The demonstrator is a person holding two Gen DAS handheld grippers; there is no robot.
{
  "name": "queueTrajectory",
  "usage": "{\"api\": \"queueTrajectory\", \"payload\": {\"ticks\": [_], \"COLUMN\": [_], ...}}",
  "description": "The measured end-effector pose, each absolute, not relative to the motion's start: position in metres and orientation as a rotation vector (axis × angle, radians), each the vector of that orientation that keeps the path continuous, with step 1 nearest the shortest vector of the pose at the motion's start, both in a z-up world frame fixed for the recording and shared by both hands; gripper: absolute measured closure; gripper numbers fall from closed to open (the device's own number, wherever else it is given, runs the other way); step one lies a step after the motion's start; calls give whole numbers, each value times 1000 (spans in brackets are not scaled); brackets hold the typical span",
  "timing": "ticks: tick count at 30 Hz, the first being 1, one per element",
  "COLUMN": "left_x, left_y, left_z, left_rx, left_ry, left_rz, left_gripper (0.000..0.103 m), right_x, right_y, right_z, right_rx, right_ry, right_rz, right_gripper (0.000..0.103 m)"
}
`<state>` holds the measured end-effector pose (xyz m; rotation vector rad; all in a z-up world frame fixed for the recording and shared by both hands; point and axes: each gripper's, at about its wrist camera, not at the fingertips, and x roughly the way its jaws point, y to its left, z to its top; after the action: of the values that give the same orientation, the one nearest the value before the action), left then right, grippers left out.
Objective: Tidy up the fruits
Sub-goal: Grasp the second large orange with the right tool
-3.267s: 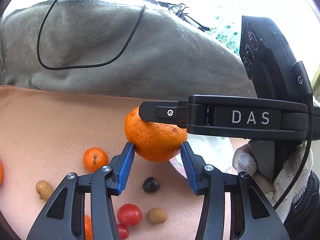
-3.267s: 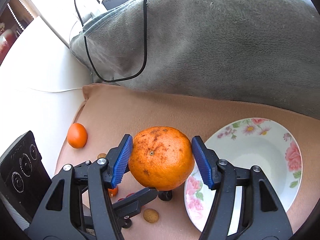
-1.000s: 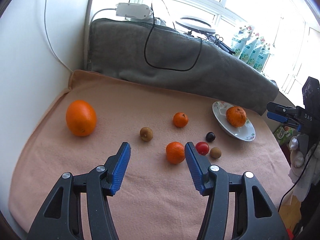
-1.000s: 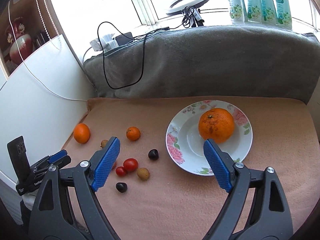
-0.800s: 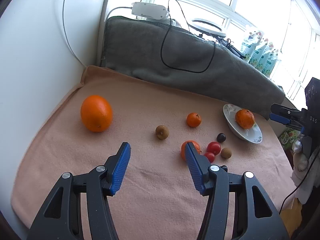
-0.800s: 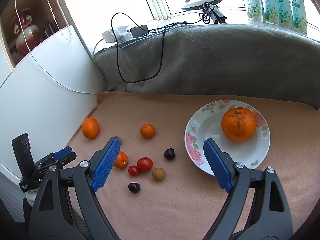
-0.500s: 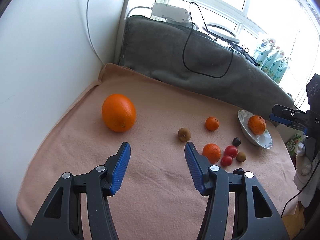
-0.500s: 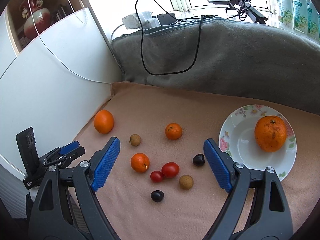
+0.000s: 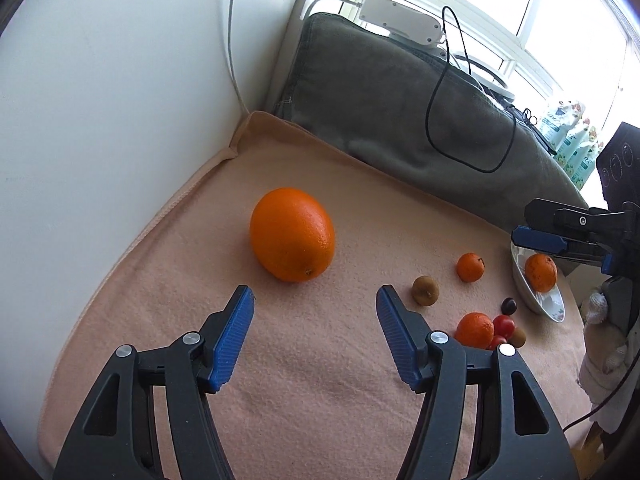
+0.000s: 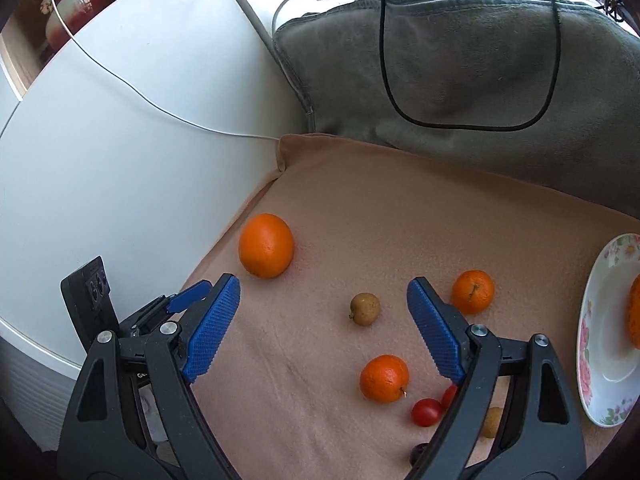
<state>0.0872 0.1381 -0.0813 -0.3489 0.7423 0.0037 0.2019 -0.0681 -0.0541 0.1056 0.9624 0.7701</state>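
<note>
Left gripper (image 9: 314,318) lines up on the big orange (image 9: 292,234), fingers opening, nothing between them.

Right gripper (image 10: 324,328) gapes empty over the small fruit. The orange sits loose on the soft blanket (image 9: 320,400) near the wall; a nudge from one finger could roll it off-line. The plate (image 10: 600,344) is cut off at the frame edge, and the dark fruit hides behind a finger.

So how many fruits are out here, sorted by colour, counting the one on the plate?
Orange fruits: 4
Red fruits: 2
Brown fruits: 2
Dark fruits: 2
Total: 10
</note>
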Motion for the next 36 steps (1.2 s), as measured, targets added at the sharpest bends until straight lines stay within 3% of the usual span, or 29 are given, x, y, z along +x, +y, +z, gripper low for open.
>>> {"api": "queueTrajectory", "payload": {"ticks": [23, 36], "left_x": [133, 143], "left_y": [163, 169], "left_z": [-108, -120], "left_rx": [-523, -570], "left_ry": [789, 806], "left_rz": [-58, -75], "left_gripper": [39, 40], "right_x": [257, 267], "right_y": [27, 58], "right_z": [-114, -131], "right_rx": [248, 249], "right_ry": [1194, 1236], "right_rz": [870, 891], "right_gripper": [16, 26]}}
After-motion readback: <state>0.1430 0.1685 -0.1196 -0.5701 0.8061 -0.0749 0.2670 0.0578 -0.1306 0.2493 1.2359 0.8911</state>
